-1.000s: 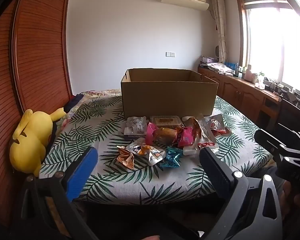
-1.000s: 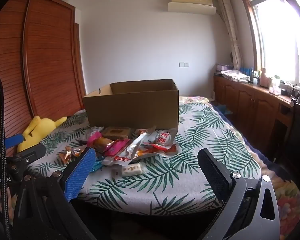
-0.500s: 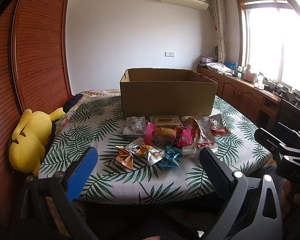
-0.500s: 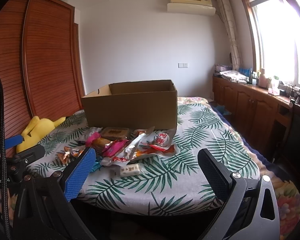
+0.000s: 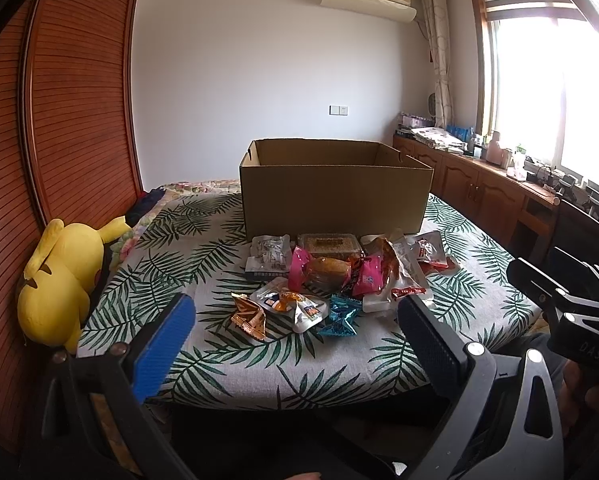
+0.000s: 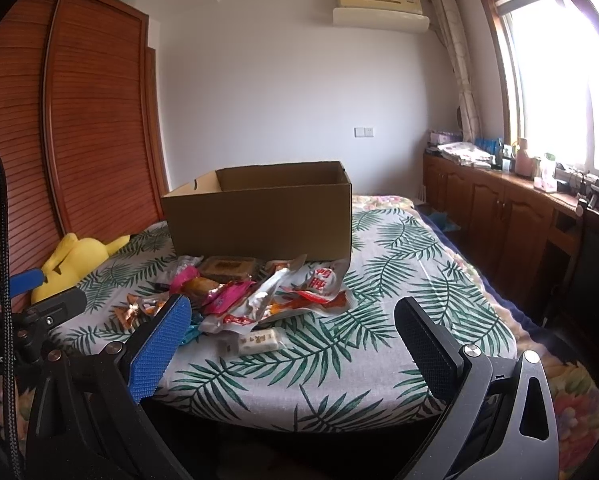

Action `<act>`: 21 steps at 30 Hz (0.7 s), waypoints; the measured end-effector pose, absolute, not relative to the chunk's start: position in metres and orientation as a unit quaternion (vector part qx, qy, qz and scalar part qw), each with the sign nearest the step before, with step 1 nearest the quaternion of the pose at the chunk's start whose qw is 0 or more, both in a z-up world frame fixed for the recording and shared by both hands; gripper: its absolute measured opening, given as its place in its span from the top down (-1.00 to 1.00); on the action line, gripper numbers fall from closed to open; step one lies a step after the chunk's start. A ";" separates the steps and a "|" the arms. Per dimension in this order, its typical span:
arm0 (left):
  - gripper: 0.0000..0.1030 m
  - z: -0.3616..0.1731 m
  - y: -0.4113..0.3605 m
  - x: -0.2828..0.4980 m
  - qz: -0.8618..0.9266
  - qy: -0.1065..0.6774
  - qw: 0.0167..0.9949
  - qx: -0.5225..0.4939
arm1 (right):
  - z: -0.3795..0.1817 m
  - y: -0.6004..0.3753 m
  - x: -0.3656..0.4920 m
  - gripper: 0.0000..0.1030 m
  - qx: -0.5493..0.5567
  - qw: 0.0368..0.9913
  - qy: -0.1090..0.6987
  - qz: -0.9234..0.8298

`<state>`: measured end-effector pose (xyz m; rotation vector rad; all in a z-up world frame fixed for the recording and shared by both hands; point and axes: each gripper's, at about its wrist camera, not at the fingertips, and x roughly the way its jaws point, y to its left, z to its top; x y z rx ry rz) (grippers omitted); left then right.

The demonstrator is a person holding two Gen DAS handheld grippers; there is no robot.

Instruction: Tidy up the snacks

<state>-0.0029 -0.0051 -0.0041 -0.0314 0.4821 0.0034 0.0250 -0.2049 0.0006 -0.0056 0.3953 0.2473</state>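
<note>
Grippers: we hold the left gripper and right gripper spread wide, grasping nothing, short of the bed's near edge.
Snacks: our snack pile lies loose mid-bed, crinkly foil and plastic packets overlapping.
Box: the cardboard box stands just behind, top open.
Progress: we judge nothing sorted yet.

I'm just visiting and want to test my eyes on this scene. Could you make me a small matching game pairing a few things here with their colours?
Things:
1. plush toy
2. box
3. twisted candy wrapper
4. bun wrapper ends

Colours:
A. pink
B. brown
C. yellow
D. blue

Pairs: 1-C, 2-B, 3-D, 4-A
</note>
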 end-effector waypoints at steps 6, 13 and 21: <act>-0.98 0.002 -0.004 -0.006 -0.002 0.235 0.972 -0.018 | 0.001 -0.205 0.025 -1.00 -0.003 0.973 0.195 0.122; -0.98 0.003 -0.004 -0.008 -0.002 0.234 0.972 -0.018 | 0.002 -0.206 0.024 -1.00 -0.002 0.973 0.194 0.122; -0.98 0.004 -0.004 -0.009 -0.003 0.233 0.972 -0.018 | 0.002 -0.206 0.024 -1.00 -0.003 0.973 0.194 0.121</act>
